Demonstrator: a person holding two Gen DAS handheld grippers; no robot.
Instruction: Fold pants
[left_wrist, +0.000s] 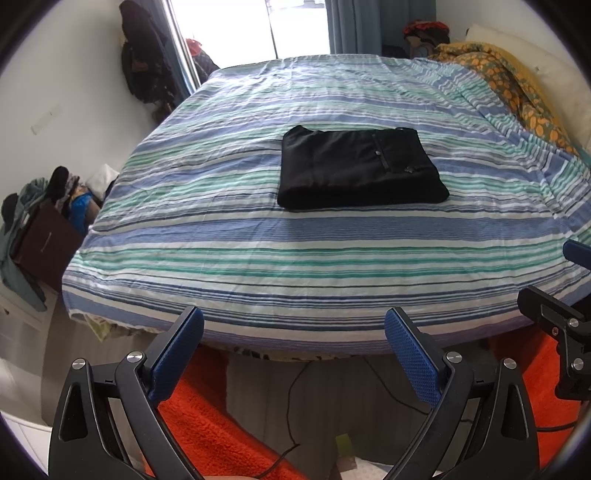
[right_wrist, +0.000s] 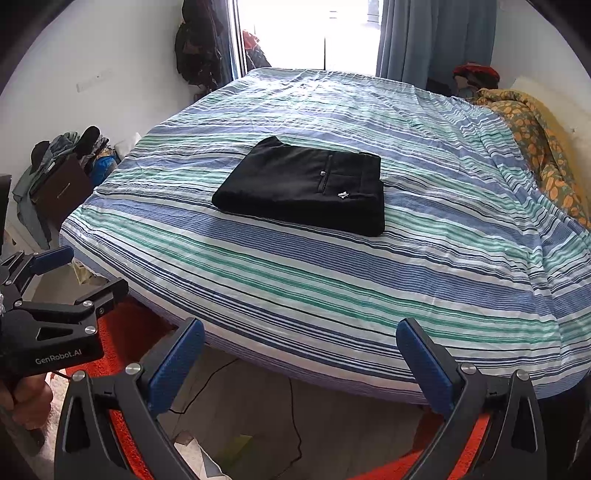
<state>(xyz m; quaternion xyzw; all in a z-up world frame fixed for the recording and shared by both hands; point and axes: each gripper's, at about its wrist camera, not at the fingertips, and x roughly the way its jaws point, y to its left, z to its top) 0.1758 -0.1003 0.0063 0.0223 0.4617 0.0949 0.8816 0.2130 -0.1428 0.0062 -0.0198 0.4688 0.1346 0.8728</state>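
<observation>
The black pants (left_wrist: 360, 168) lie folded into a compact rectangle near the middle of the bed (left_wrist: 258, 258), resting flat on its blue, green and white striped cover. In the right wrist view a small button and a white emblem show on the top layer of the pants (right_wrist: 306, 184), close to the waistband edge at the right.

The left gripper (left_wrist: 293, 332) hangs off the near edge of the bed, above the floor, its blue-padded fingers (left_wrist: 177, 354) spread wide with nothing between them. The right gripper (right_wrist: 299, 341) sits likewise short of the mattress edge, its fingers (right_wrist: 424, 365) also spread apart and empty. Both grippers are well apart from the pants. Each appears at the margin of the other's view: the right one at the right edge of the left wrist view, the left one at the left edge of the right wrist view, with a hand (right_wrist: 26, 397) around its handle.

An orange rug (left_wrist: 221, 417) covers the floor below, crossed by a thin black cable (left_wrist: 295, 406). A yellow patterned blanket (left_wrist: 517, 92) is bunched along the bed's right side, and blue curtains (right_wrist: 432, 37) hang by the bright window beyond
</observation>
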